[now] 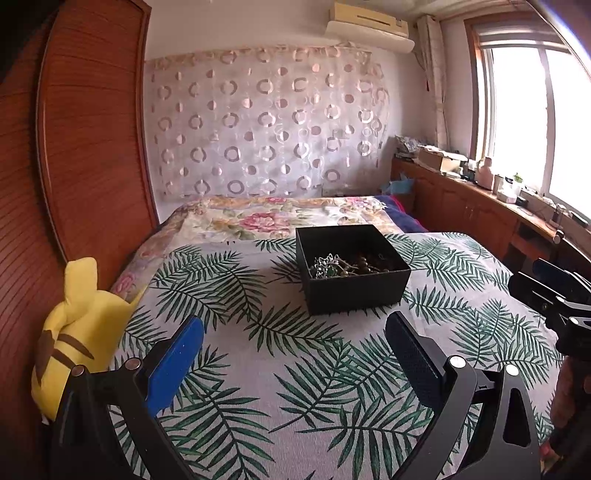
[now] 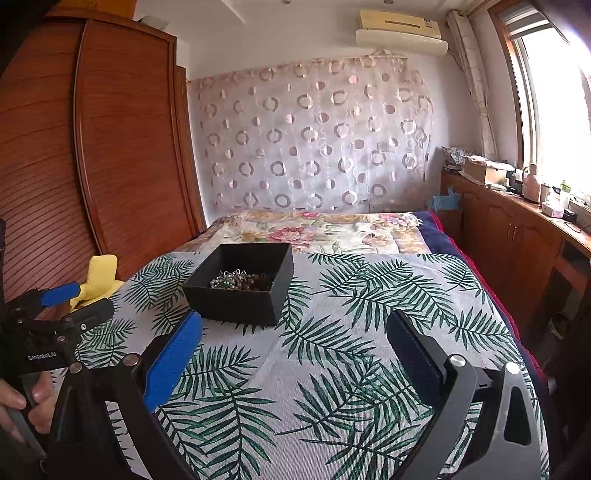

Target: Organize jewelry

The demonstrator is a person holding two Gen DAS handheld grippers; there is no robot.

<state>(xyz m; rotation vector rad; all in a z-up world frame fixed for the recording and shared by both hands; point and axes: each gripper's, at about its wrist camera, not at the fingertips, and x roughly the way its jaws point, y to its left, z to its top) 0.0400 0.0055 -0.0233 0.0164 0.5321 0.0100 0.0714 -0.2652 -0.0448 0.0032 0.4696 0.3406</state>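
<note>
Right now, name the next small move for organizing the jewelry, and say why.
Probably bring the right hand-held gripper forward over the open black cardboard box: both grippers are open and empty, short of it, and the tangled beads and silver jewelry lie inside.

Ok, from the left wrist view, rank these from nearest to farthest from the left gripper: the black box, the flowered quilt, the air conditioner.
From the left gripper, jaws open over the palm-leaf cloth:
1. Black box, just ahead, slightly right, jewelry inside.
2. Flowered quilt, beyond the box, toward the bed's far end.
3. Air conditioner, high on the far wall, upper right.
</note>
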